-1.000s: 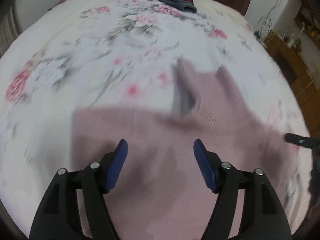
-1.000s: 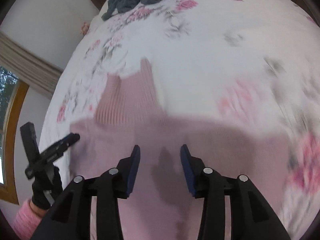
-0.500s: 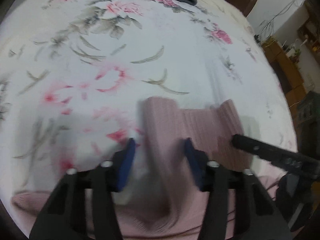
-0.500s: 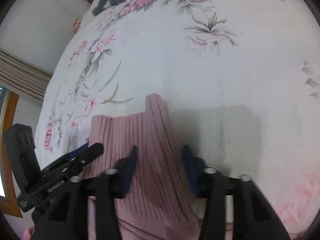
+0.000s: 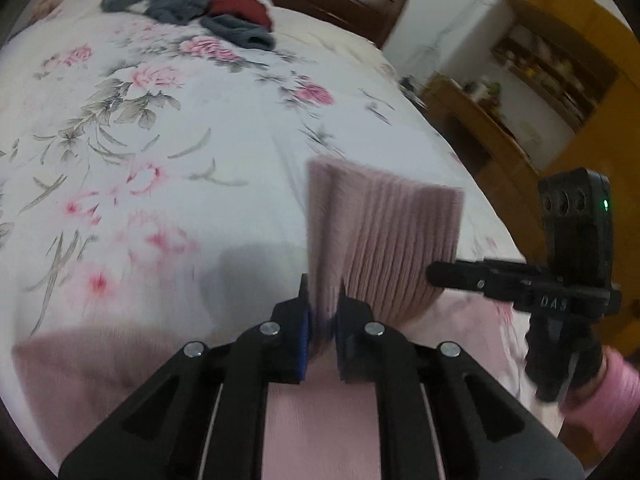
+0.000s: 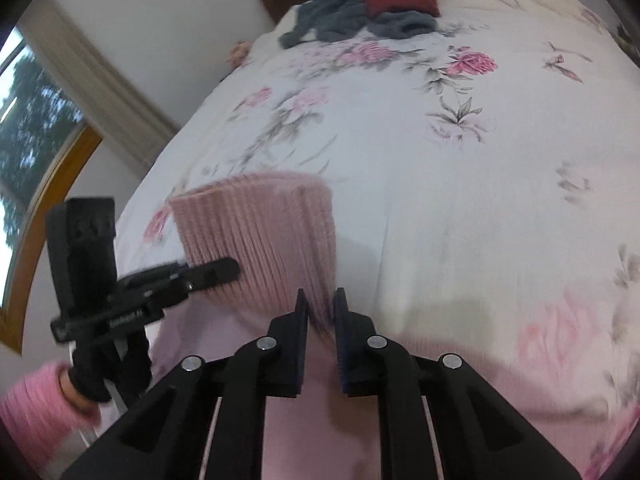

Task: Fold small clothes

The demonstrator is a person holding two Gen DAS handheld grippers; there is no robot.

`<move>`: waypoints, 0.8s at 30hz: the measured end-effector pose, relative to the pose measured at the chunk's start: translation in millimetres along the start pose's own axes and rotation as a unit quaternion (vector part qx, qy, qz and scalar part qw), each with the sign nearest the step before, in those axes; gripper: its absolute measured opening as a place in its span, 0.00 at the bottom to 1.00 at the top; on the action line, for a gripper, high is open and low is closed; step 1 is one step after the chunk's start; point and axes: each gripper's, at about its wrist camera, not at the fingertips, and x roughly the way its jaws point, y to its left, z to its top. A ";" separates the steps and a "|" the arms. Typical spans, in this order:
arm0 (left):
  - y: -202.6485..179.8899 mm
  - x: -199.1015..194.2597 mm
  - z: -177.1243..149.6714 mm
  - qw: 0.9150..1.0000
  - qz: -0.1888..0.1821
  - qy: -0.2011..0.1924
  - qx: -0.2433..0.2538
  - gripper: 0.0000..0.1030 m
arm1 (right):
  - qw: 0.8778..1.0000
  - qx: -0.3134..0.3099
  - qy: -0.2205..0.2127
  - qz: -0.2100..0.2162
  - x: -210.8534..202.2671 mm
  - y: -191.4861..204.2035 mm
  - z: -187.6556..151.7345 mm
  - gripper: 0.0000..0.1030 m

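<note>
Both hand-held grippers pinch the pink sweater's ribbed edge, lifted off the bed.

My left hand-held gripper (image 5: pixel 322 312) is closed down to a narrow gap on the pink sweater (image 5: pixel 384 240), whose ribbed band rises toward twelve o'clock from my fingertips; the rest lies on the floral bed (image 5: pixel 160 140) at six. At three o'clock in that view, my right hand-held gripper (image 6: pixel 320 312) is likewise clamped on the band's other corner. The band's long axis runs between my two grippers, so I judge neither hand nearer; the fold should carry it toward twelve together.
</note>
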 end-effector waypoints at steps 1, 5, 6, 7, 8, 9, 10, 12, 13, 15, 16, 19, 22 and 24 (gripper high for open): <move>-3.0 -5.3 -10.1 1.000 0.003 0.008 0.012 0.11 | 1.000 -0.006 0.006 0.002 -3.6 3.3 -8.2 0.12; -0.7 -19.5 -46.4 0.999 0.010 0.041 0.033 0.16 | 0.999 -0.031 0.035 -0.003 -10.6 11.4 -42.5 0.15; 1.6 -21.3 -56.5 0.998 0.012 0.056 0.038 0.17 | 0.998 -0.032 0.046 -0.005 -11.0 10.6 -52.9 0.18; 3.3 -24.1 -64.3 0.997 0.010 0.067 0.039 0.18 | 0.998 -0.031 0.057 -0.006 -10.6 8.9 -60.4 0.19; 5.5 -26.9 -70.6 0.996 0.004 0.078 0.039 0.19 | 0.997 -0.032 0.069 -0.007 -10.9 7.3 -67.8 0.19; 8.9 -31.1 -76.9 0.995 -0.006 0.090 0.039 0.22 | 0.996 -0.038 0.081 -0.012 -12.4 5.5 -76.3 0.19; 11.7 -35.0 -81.3 0.995 -0.011 0.095 0.039 0.24 | 0.995 -0.040 0.086 -0.017 -14.4 3.5 -81.1 0.20; 19.9 -43.3 -86.0 0.994 -0.027 0.103 0.030 0.30 | 0.995 -0.029 0.091 -0.016 -19.5 -3.3 -86.3 0.23; 24.3 -45.7 -85.8 0.994 -0.038 0.104 0.020 0.33 | 0.996 -0.017 0.088 -0.013 -22.8 -7.4 -86.2 0.28; 35.3 -44.8 -79.5 0.995 -0.027 0.099 -0.002 0.40 | 0.997 0.019 0.078 0.002 -25.2 -18.2 -79.7 0.33; 35.9 -42.0 -76.7 0.995 -0.021 0.097 -0.007 0.42 | 0.997 0.036 0.074 0.009 -23.3 -23.2 -75.1 0.37; 51.4 -26.5 -65.3 0.993 -0.038 0.091 -0.062 0.48 | 0.992 0.097 0.071 0.025 -5.9 -38.8 -61.1 0.44; 74.1 -15.6 -57.3 0.986 -0.060 0.067 -0.138 0.50 | 0.985 0.150 0.075 0.034 17.3 -55.4 -51.9 0.44; 87.2 -9.8 -56.6 0.983 -0.043 0.057 -0.169 0.50 | 0.980 0.179 0.077 0.034 31.6 -65.9 -49.8 0.44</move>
